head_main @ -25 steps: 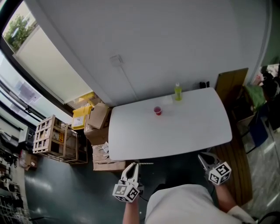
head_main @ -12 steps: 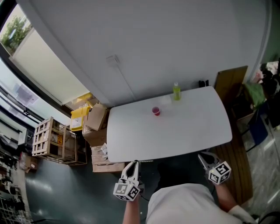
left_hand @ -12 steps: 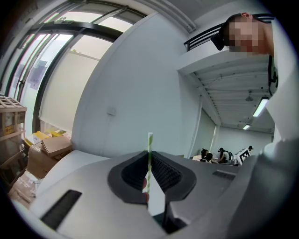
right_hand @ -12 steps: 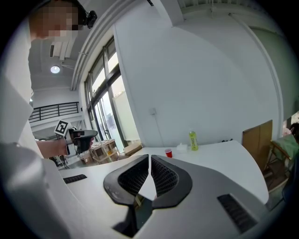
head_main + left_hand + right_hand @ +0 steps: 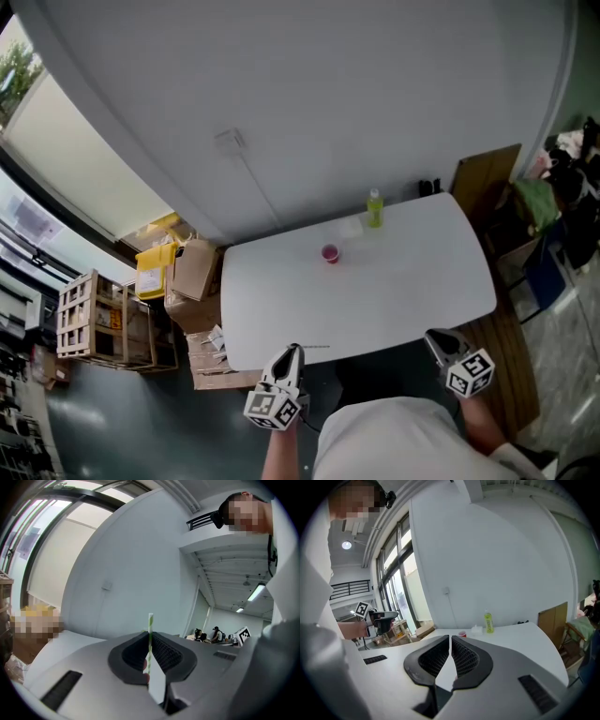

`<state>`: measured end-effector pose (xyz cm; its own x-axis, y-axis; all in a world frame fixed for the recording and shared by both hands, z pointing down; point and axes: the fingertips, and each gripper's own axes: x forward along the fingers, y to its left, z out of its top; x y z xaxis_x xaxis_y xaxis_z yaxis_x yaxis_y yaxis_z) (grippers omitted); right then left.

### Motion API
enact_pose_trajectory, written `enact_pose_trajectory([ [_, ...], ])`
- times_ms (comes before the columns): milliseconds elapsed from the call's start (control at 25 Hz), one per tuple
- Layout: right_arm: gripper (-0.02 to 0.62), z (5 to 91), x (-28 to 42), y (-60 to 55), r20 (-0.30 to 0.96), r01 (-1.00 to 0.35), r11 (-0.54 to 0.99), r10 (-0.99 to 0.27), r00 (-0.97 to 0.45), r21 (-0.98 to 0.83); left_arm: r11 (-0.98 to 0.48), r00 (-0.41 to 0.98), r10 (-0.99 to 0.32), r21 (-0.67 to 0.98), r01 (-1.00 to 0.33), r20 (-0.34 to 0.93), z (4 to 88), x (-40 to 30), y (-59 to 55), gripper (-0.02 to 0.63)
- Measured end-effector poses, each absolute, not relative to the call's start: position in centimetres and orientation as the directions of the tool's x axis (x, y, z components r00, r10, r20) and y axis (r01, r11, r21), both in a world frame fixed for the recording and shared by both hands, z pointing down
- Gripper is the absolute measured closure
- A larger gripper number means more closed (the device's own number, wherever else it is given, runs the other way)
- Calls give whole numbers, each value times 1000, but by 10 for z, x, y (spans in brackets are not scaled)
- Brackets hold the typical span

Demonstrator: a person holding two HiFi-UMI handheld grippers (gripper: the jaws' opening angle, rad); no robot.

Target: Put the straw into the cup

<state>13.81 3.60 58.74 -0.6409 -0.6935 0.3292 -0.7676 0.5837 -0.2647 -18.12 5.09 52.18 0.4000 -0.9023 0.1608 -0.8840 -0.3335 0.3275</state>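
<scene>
A small red cup [image 5: 330, 253] stands on the white table [image 5: 412, 291] toward its far side; the right gripper view shows the cup [image 5: 461, 633] just past the jaw tips. My left gripper [image 5: 293, 352] hangs off the table's near edge, shut on a green-and-white striped straw [image 5: 150, 637] that sticks up between the jaws. In the head view the straw [image 5: 312, 347] is a thin line beside the tips. My right gripper [image 5: 433, 340] is shut with nothing in it, at the near right edge of the table.
A green bottle [image 5: 375, 208] and a small clear container [image 5: 351, 226] stand at the table's far edge. Cardboard boxes [image 5: 192, 272] and a wooden crate [image 5: 94, 319] sit on the floor to the left. A brown board [image 5: 483, 173] leans at the right.
The head view has tilted a little, so the table and cup sit slightly lower and further left in the picture. Both grippers hold their places at the near edge.
</scene>
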Motion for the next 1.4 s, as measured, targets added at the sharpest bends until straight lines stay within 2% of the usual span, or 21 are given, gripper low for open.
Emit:
enact_pose_trajectory([
  [920,554,587,61,-38,385,-875,428,-785,-484,-228,-523,605,-772,348,-778,193,557,-239,-95,584],
  [1400,554,598,79,-58,419,-880,406,-774,-474,-246,-474,574,-793,386,-791,203,568,-227,-136,584],
])
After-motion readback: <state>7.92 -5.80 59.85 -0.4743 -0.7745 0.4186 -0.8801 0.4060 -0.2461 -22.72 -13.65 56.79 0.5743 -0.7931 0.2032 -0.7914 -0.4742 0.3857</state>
